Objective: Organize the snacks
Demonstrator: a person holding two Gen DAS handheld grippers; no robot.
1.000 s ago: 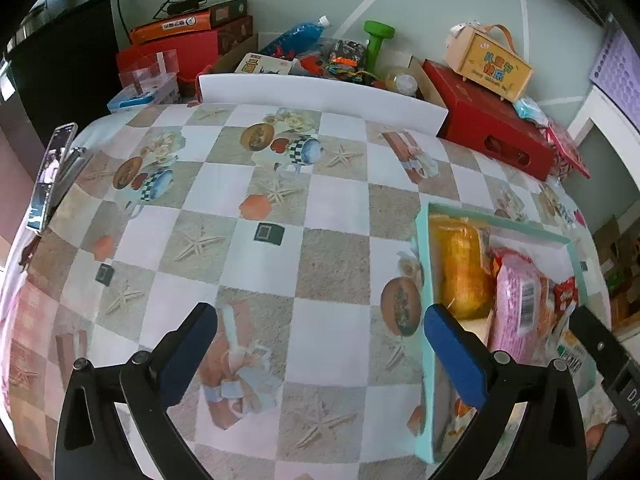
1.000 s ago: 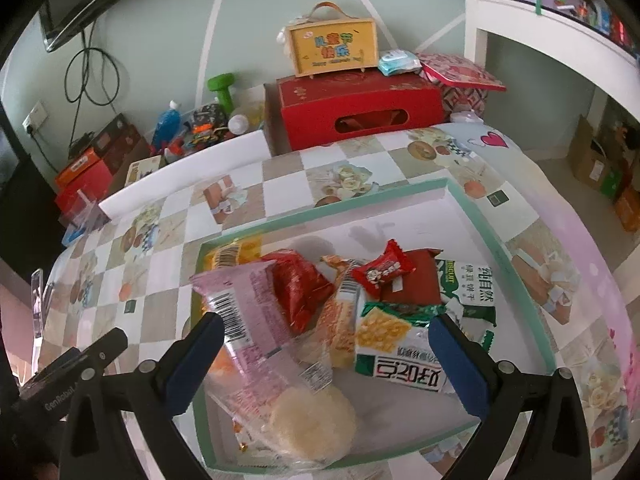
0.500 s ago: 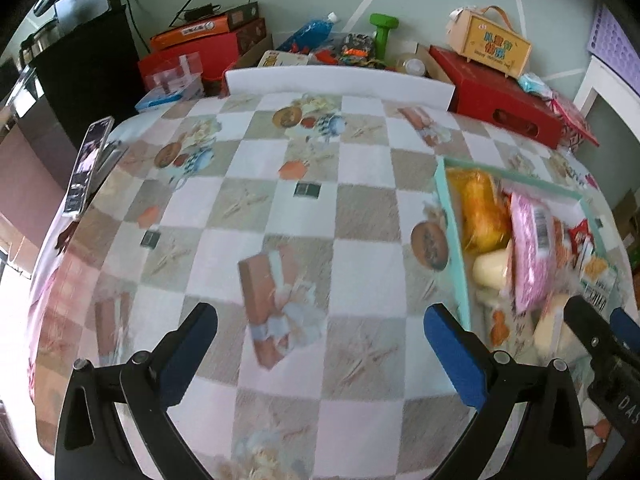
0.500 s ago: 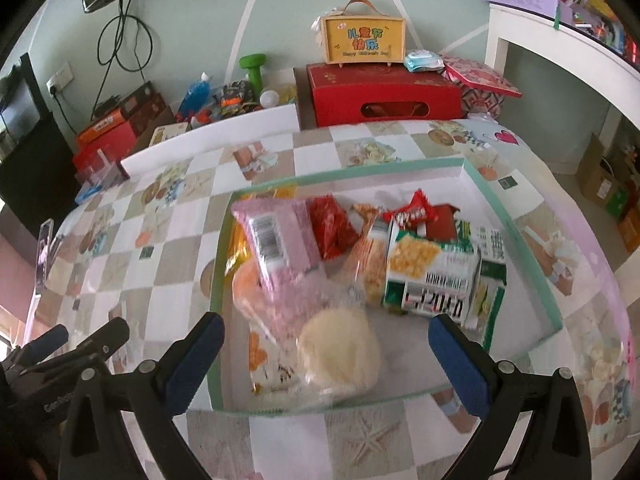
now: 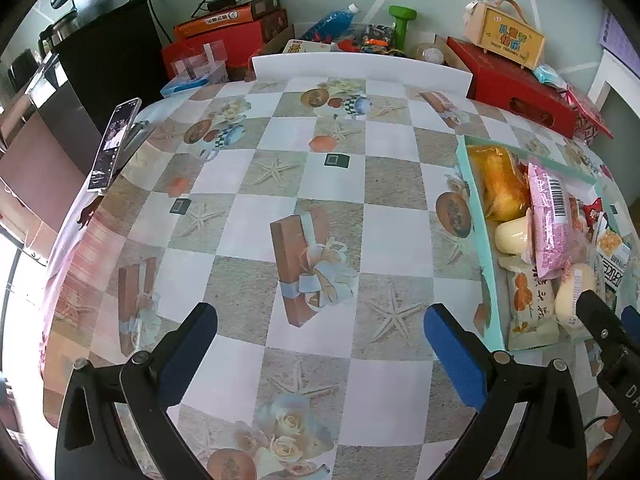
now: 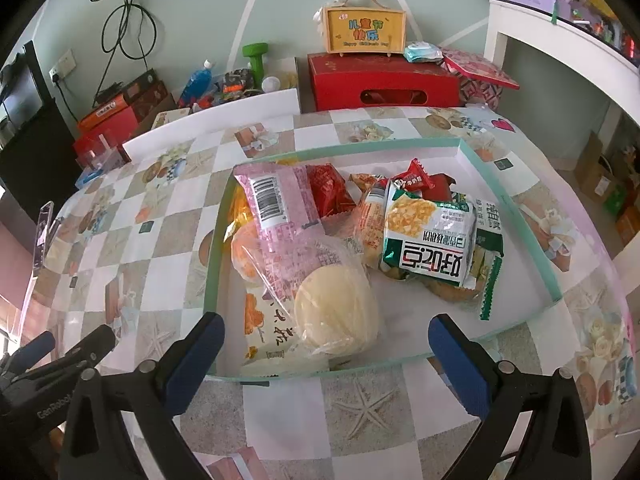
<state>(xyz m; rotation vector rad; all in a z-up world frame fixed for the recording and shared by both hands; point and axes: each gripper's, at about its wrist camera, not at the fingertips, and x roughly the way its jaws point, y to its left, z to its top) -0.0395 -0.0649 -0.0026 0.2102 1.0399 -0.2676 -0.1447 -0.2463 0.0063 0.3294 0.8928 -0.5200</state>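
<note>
Right wrist view: right gripper jaws apart above tray; risks crushing soft bun if clamped hard.

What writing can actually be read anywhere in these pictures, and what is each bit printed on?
"儿童节快乐": yellow handled box on the red box.
"GenRobot", cut off at the edge: black body of the left claw, in the right camera's view.
"D", the rest cut off: right claw, in the left camera's view.
Barcode digits on the pink packet: too small.
Upside-down lettering on the green-and-white packet: not legible to me.
</note>
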